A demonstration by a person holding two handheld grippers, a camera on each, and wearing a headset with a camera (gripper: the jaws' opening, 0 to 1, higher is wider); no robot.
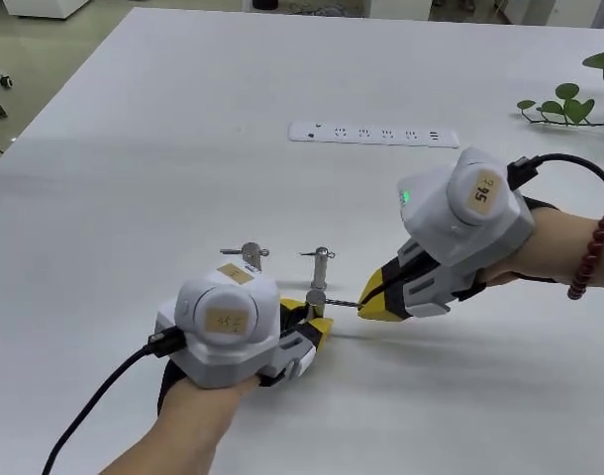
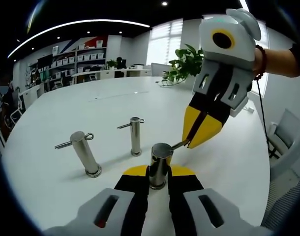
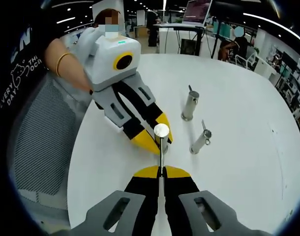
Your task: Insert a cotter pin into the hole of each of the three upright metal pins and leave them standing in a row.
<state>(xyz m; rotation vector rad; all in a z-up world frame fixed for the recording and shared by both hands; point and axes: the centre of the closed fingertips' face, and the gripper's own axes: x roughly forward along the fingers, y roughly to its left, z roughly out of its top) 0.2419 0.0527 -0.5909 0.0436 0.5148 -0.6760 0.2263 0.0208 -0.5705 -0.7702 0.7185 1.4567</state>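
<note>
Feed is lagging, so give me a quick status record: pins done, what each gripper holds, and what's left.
finished: far-left upright steel pin and middle upright steel pin, both already pinned through near the top
left gripper: shut on third steel pin, held upright
right gripper: shut on thin wire cotter pin, tip at the third pin's top
insertion depth: cannot tell
surface: white table
left to do: seat this last cotter
</note>
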